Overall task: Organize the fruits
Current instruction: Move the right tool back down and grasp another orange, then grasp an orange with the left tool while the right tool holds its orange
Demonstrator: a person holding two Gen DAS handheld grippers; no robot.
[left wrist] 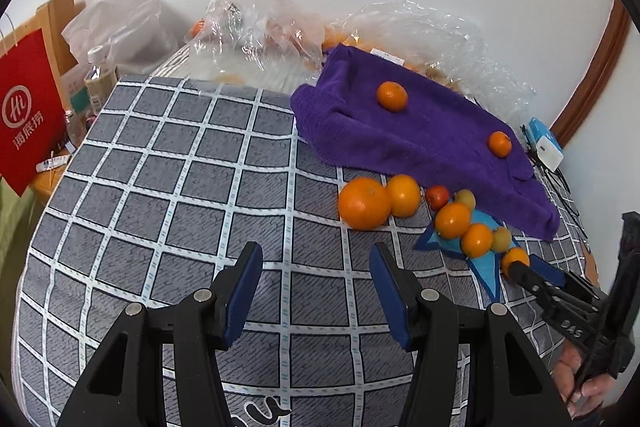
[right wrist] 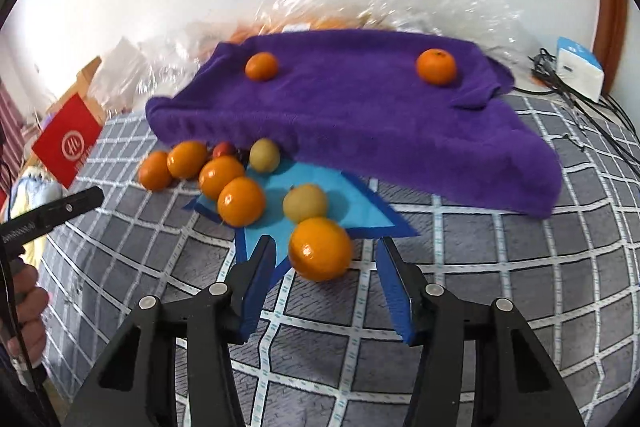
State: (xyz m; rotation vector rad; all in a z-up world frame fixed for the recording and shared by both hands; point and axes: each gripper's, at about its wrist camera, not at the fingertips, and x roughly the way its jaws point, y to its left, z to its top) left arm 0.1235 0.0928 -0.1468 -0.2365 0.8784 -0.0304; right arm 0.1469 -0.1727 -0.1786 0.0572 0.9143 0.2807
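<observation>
Left gripper [left wrist: 316, 267]: lower centre of the left wrist view, fingers spread wide, nothing between them, over bare grey checked bedcover [left wrist: 160, 187]; fruit cluster well to the right of it.

Right gripper [right wrist: 326, 267]: lower centre of the right wrist view, fingers apart, flanking one orange [right wrist: 320, 248]; contact between pads and fruit not discernible; same orange at the right edge of the left wrist view, at the fingertips of the right tool.

Blue star-shaped mat [right wrist: 352, 203]: flat on the bedcover at mid-frame, partly under the hanging edge of the purple towel [right wrist: 360, 115]; flanked orange at the mat's lower point.

On the mat, right wrist view: one yellowish fruit [right wrist: 305, 203] directly above the flanked orange, touching or nearly so; two oranges [right wrist: 241, 201] [right wrist: 221, 175] left of centre, pressed together; second yellowish fruit [right wrist: 264, 155] at the towel edge.

Off the mat, left of centre: two larger oranges [right wrist: 187, 159] [right wrist: 155, 170] side by side; small red fruit [right wrist: 223, 149] behind them, partly hidden.

On top of the towel: one orange upper left [right wrist: 261, 66], one upper right [right wrist: 436, 66], well apart.

Background: crumpled clear plastic bags [left wrist: 260, 27] along the wall in the upper part of the frame; red paper bag [left wrist: 28, 115] at the left edge; white-and-blue box [right wrist: 578, 67] with cables at the upper right.
</observation>
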